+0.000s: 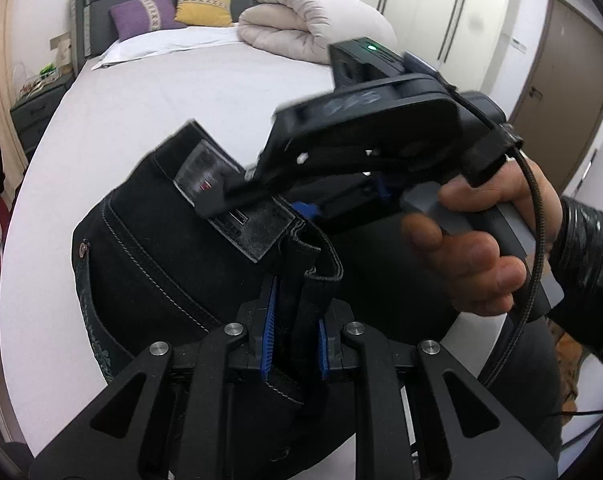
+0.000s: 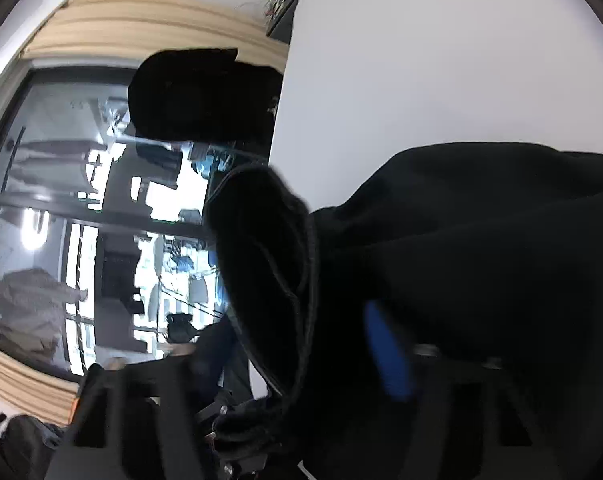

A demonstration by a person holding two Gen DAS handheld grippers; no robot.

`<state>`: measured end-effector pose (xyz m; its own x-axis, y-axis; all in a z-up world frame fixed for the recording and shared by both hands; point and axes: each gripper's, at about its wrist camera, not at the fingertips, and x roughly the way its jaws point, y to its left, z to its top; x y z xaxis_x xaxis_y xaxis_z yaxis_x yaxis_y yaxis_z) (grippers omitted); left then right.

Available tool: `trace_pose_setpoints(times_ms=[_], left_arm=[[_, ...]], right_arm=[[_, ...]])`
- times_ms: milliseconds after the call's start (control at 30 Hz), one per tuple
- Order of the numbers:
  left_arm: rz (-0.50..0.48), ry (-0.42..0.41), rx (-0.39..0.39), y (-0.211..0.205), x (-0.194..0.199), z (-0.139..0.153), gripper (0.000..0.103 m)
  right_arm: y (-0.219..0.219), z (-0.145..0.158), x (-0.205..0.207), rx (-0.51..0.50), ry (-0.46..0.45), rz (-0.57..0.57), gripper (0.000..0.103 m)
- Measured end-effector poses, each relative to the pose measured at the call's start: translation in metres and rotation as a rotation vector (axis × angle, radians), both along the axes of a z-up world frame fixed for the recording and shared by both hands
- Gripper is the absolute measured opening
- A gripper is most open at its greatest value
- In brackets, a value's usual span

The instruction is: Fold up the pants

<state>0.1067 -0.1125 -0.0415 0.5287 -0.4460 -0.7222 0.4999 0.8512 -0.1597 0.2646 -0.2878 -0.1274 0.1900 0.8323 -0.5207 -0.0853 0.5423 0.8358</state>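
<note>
Pants (image 1: 149, 264), black, held up over the bed (image 1: 173, 92) by the waistband, not laid flat yet. Left gripper (image 1: 295, 344) clamps a waistband fold between its blue pads. Right gripper (image 1: 297, 204) bites the waistband near the leather patch. Judging step: lift/align. Next: match both halves, lower onto bed.

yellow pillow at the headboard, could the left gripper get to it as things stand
Probably not yet. The left gripper is shut on the pants waistband, so its jaws are occupied. The bed between it and the yellow pillow looks bare, so the path itself seems free once the pants are released.
</note>
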Motion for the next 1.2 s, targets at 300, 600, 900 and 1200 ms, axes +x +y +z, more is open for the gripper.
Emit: trace_pose_setpoints(times_ms=[300,600,900,1200], left_arm=[[-0.106,-0.006,0.011,-0.048,0.01,-0.002,0.015],[-0.262,-0.019,0.024,-0.153,0.024,-0.004,0.015],[-0.297,0.027,0.031,-0.189,0.044,-0.016,0.015],[-0.334,0.044,0.036,-0.188,0.053,-0.023,0.015]], right_arm=[[-0.041,0.021,-0.023,-0.112,-0.056,-0.067,0.015],[-0.124,0.013,-0.043,-0.166,-0.03,-0.209,0.015],[-0.155,-0.003,-0.051,-0.18,-0.016,-0.257,0.015],[-0.167,-0.021,-0.079,-0.094,0.003,-0.355,0.015]])
